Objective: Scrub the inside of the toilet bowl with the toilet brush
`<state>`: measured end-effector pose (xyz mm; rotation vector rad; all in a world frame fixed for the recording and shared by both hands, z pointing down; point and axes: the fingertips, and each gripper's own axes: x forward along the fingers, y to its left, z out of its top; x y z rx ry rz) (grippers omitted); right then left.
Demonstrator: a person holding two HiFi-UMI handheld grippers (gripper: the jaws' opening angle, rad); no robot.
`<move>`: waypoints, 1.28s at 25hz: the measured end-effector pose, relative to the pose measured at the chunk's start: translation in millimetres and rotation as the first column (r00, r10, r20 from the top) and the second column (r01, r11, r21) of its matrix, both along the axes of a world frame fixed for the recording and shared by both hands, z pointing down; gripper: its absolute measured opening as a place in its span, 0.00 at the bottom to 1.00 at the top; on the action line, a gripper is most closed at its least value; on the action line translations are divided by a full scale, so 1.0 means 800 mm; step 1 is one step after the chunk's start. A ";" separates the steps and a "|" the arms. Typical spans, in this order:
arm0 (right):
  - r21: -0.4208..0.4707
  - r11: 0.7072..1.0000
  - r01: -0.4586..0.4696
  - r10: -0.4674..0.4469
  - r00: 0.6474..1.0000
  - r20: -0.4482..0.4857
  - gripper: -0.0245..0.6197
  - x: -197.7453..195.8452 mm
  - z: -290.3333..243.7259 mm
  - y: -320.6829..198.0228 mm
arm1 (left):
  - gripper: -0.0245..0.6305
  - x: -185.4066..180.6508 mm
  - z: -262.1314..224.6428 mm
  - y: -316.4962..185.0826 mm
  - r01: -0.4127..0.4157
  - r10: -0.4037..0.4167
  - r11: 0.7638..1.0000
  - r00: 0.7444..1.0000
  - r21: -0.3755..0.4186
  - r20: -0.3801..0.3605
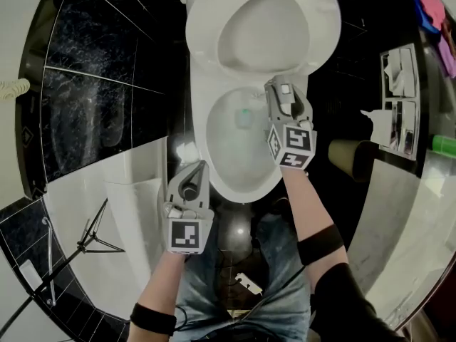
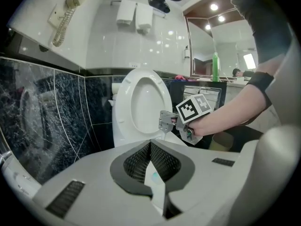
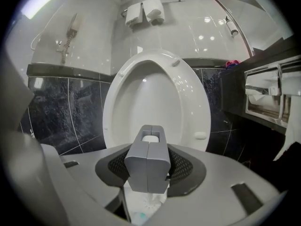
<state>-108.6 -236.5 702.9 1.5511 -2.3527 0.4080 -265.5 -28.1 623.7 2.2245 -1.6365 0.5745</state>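
Note:
The white toilet bowl [image 1: 246, 189] stands open with its seat and lid [image 3: 155, 102] raised against the wall. My right gripper [image 1: 278, 85] hangs over the bowl's right side, shut on the grey block handle of the toilet brush [image 3: 147, 166]. The white bristles [image 3: 149, 201] show below the jaws, down in the bowl near a teal patch [image 1: 244, 117]. My left gripper [image 1: 199, 167] is at the bowl's front left rim. Its jaws meet at the tip with nothing between them. The right gripper [image 2: 164, 121] also shows in the left gripper view, in front of the raised seat.
A tripod [image 1: 89, 241] stands on the floor at the left. A round bin [image 1: 350, 157] and a counter with a tissue dispenser [image 1: 399, 109] are at the right. Toilet paper rolls [image 3: 145, 11] and a wall phone [image 2: 68, 8] hang above. The person's legs are in front of the bowl.

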 end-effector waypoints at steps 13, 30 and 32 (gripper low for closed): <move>-0.121 0.990 0.071 -0.082 0.993 -0.090 0.35 0.045 0.038 0.083 | 0.04 0.049 0.001 0.002 -0.035 0.035 0.999 0.999 -0.024 -0.016; -0.283 0.937 0.204 -0.229 0.972 -0.057 0.35 0.008 0.046 0.202 | 0.04 0.036 -0.014 0.024 -0.007 0.006 0.999 1.000 -0.035 -0.029; -0.300 0.928 0.223 -0.250 0.967 -0.056 0.35 0.000 0.046 0.219 | 0.04 0.031 -0.017 0.027 0.006 -0.007 0.999 0.999 -0.039 -0.033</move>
